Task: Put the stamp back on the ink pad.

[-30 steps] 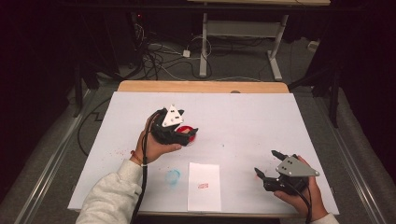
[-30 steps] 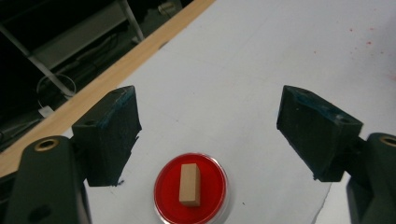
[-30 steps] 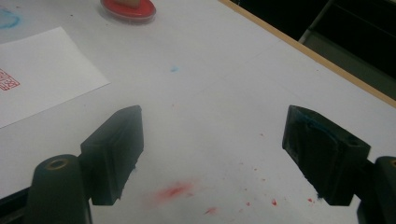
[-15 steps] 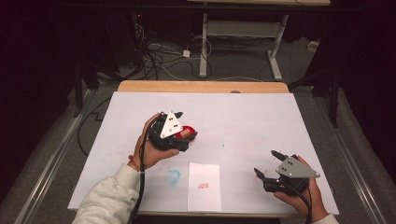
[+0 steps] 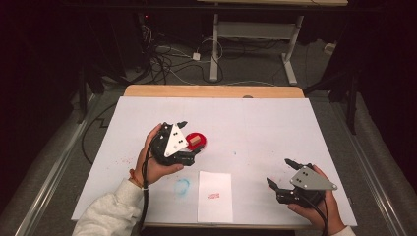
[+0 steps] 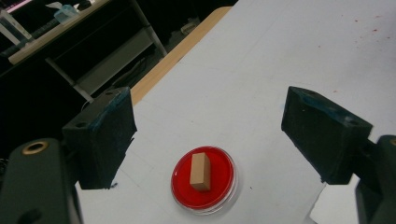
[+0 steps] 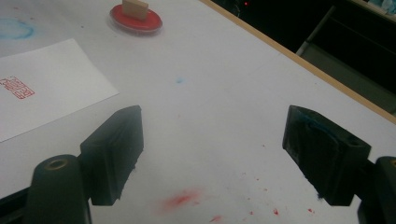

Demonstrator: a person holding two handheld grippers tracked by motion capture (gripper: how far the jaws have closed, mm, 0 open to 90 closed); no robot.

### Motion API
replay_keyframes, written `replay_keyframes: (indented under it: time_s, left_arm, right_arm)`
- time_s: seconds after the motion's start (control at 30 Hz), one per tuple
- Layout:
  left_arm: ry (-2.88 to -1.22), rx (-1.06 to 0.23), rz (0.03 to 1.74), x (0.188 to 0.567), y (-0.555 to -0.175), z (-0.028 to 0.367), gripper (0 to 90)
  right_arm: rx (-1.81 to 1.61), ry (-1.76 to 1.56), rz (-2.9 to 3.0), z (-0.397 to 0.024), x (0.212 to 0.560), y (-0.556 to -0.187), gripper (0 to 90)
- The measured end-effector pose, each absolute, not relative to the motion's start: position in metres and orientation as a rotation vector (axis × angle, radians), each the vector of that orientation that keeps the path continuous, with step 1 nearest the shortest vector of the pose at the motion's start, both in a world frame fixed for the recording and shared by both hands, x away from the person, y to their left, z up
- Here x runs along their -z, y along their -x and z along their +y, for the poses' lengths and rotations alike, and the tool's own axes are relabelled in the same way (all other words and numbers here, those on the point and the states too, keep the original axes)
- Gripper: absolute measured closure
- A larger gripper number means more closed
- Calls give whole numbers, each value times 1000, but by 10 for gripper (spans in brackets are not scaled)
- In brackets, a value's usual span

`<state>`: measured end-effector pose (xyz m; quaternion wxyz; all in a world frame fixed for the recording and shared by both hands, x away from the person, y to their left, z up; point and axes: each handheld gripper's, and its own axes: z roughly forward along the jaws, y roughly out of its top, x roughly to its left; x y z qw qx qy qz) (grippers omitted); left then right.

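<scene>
Over the white surface point(image 5: 275, 128), toward its left half, I hold my left tool point(image 6: 208, 140) with its jaws spread wide and nothing between them; they touch nothing. Below and between those jaws, in the left gripper view, sits a round red ink pad point(image 6: 203, 179) in a clear-rimmed dish, and a small wooden stamp block point(image 6: 201, 171) stands on the red, upright and clear of both jaws. From the high view my left hand point(image 5: 155, 162) wraps the tool body just beside the pad, with the grey three-cornered plate point(image 5: 173, 139) on top. My right tool point(image 7: 210, 154) is near the front right corner of the surface, well apart from the pad, and its jaws are likewise released wide, gripping nothing, hovering over bare white sheet flecked with red ink spots point(image 7: 182, 199). Between my two hands lies a white slip of paper point(image 5: 215, 195) bearing a small red stamped mark point(image 5: 213, 195). Just left of the slip is a faint blue ring smudge point(image 5: 182, 186) on the surface.
</scene>
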<state>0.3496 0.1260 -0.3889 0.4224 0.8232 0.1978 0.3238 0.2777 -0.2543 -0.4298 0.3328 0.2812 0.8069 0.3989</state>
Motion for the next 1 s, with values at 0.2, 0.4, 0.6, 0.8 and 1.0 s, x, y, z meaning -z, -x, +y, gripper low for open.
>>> replay_keyframes:
  time_s: [0.2,0.4,0.6,0.8,1.0]
  left_arm:
    - [-2050,-855,484,393,-338,133,170]
    - [-2051,-885,485,400,-330,141,170]
    - [-2047,-904,492,406,-323,150,170]
    - [-2055,-907,494,412,-318,158,170]
    - [-2060,-896,514,419,-314,168,170]
  right_arm:
    - [-1042,-730,2098,-254,429,-276,204]
    - [-1051,-723,2086,-253,427,-275,204]
    - [-1049,-713,2086,-252,427,-274,204]
    - [-1045,-710,2083,-251,427,-273,204]
    - [-1042,-714,2082,-251,428,-274,204]
